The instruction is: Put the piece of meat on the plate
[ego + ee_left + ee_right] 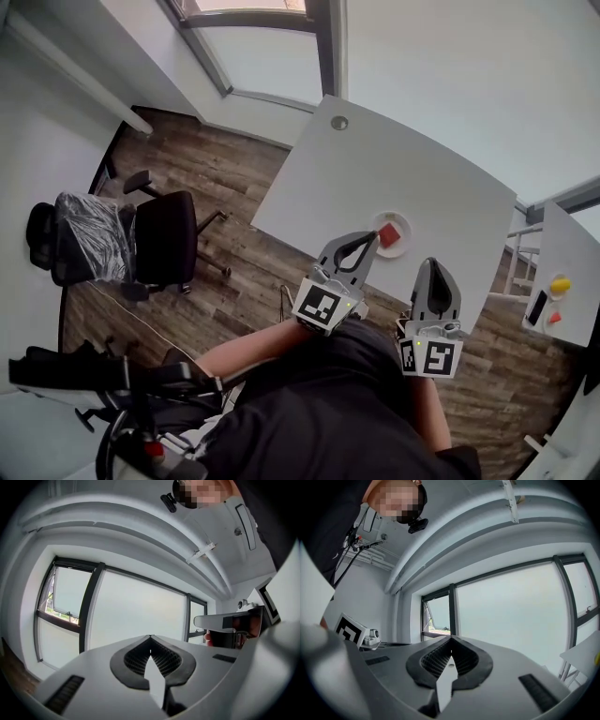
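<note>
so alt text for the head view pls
A red piece of meat lies on a small white plate near the front edge of a white table. The left gripper and right gripper, both shut and empty, reach over that edge, the left one's tips just beside the plate. A black office chair stands at left.

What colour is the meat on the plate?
The meat is red, clearest in the head view.

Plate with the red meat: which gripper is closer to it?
Left. The left gripper reaches just beside the plate, at its left; the right gripper is farther off, below and right of it.
</note>
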